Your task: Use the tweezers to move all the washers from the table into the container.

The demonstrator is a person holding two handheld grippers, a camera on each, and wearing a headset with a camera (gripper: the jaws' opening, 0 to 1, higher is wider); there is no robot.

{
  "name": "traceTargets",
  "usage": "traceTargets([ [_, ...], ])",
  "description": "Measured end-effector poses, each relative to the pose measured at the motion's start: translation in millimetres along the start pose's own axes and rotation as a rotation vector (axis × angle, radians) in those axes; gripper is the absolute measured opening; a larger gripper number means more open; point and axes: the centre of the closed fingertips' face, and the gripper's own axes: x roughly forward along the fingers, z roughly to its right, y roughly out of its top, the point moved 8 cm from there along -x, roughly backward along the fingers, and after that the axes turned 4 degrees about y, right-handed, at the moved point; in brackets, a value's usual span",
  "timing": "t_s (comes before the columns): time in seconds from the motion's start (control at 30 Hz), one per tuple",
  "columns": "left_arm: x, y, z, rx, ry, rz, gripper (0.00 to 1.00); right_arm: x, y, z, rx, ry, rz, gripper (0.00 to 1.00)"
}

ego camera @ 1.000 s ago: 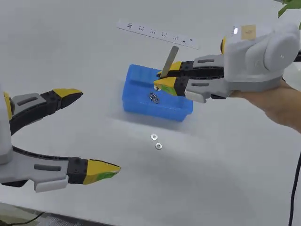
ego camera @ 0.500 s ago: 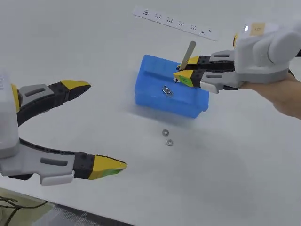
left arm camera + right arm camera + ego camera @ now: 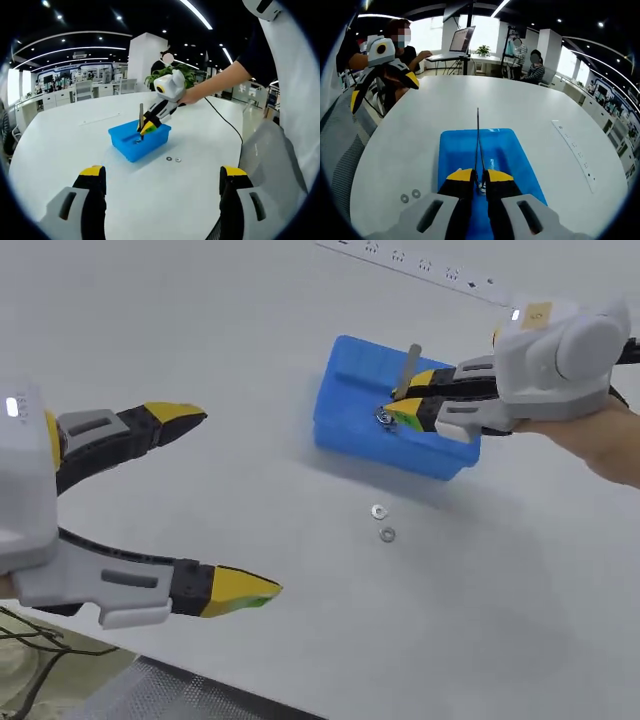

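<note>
At the near left, our left gripper [image 3: 230, 502] hangs with its jaws spread wide and holds nothing. It is well apart from the work, so we see little risk there unless it swings in and scatters things.

Two washers [image 3: 382, 523] lie just beside each other on the table [image 3: 500, 620], on the near side of the blue container [image 3: 350, 380]. They sit so close together that a pinch at one could flick the other away.

To the right, our right gripper [image 3: 400, 412] is clamped on the tweezers [image 3: 410, 362] over the container. One washer [image 3: 383, 418] lies inside by its tips. We cannot tell whether that washer is free of the tweezers. If it is not, lifting away could drag it back over the rim.
</note>
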Motion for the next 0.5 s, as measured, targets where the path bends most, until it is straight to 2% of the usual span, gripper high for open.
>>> traceTargets([
  [0.5, -1.1, 1.6, 2.1, -0.003, -0.001, 0.000, 1.00, -0.1, -3.1, -6.1, -0.002, 0.016, -0.019, 0.11],
])
